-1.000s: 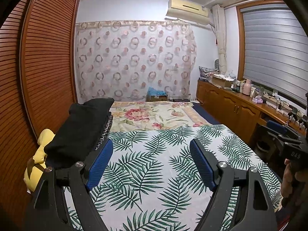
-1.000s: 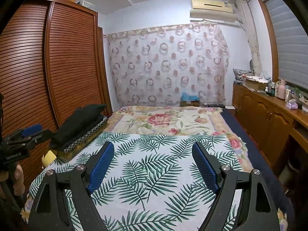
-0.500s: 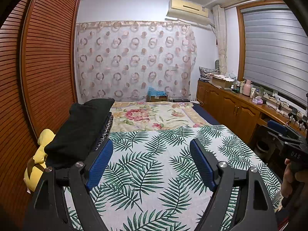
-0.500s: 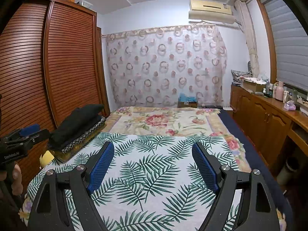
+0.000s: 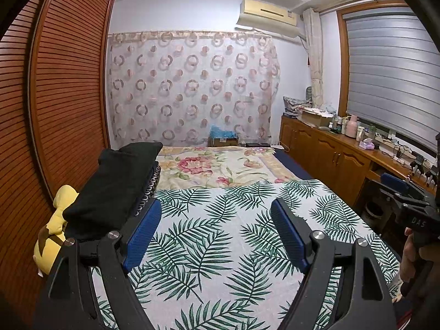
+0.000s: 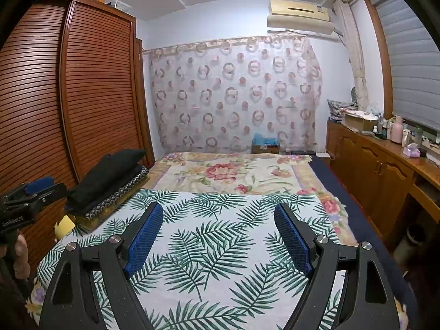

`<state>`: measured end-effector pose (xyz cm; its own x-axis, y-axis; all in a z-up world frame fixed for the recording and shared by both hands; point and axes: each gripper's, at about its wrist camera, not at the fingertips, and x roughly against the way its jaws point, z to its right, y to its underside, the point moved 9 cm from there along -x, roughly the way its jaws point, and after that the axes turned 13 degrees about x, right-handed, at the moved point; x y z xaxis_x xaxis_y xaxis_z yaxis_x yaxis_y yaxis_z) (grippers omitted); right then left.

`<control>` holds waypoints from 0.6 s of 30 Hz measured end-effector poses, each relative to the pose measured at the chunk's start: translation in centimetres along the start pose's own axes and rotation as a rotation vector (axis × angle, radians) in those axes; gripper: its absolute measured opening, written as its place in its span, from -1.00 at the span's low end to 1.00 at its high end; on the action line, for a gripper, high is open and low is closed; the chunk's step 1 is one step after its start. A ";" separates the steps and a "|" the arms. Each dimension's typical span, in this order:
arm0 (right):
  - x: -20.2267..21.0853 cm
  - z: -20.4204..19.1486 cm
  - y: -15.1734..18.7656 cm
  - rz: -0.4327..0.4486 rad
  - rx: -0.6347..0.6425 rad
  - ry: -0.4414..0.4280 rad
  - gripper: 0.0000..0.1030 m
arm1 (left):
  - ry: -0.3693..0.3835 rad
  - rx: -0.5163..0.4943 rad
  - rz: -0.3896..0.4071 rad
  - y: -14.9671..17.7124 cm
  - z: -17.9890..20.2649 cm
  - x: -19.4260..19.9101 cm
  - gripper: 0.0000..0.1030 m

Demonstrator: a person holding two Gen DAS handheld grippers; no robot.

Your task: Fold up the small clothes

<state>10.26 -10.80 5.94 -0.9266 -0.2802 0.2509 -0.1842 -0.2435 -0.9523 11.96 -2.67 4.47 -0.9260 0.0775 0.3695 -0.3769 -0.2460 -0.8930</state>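
A stack of folded clothes (image 5: 112, 184), black on top with a patterned layer under it, lies along the bed's left edge; the right wrist view shows the same stack (image 6: 107, 178). My left gripper (image 5: 214, 233) is open with nothing between its blue pads, hovering above the palm-leaf sheet (image 5: 220, 247) just right of the stack. My right gripper (image 6: 218, 236) is open too and empty, over the same sheet (image 6: 214, 247). Each view catches the other gripper at its edge: the right gripper (image 5: 407, 195) and the left gripper (image 6: 30, 192), each held by a hand.
A yellow soft toy (image 5: 55, 228) sits beside the stack near the slatted wardrobe (image 5: 60, 96). A floral blanket (image 5: 214, 165) covers the far half of the bed. Wooden cabinets (image 5: 338, 159) with clutter line the right wall. A bin (image 6: 412, 242) stands on the floor.
The right wrist view has shifted slightly, the scene sliding a little to the right. The left view is unchanged and both grippers stay open.
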 end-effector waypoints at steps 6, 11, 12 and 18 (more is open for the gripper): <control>0.1 0.1 0.1 0.003 0.003 0.000 0.64 | 0.000 -0.001 0.000 0.1 0.0 0.0 0.60; 0.2 0.2 0.1 0.004 0.005 0.000 0.64 | 0.000 0.000 0.000 0.1 0.0 0.0 0.60; 0.3 0.3 0.1 0.004 0.004 0.000 0.64 | 0.001 0.001 -0.001 0.0 0.0 0.0 0.60; 0.4 0.3 0.2 0.004 0.005 -0.003 0.64 | -0.002 0.000 0.001 -0.2 -0.1 0.2 0.60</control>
<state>10.00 -11.21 5.92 -0.9262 -0.2844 0.2475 -0.1787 -0.2467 -0.9525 11.88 -2.55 4.71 -0.9264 0.0749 0.3689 -0.3757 -0.2465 -0.8934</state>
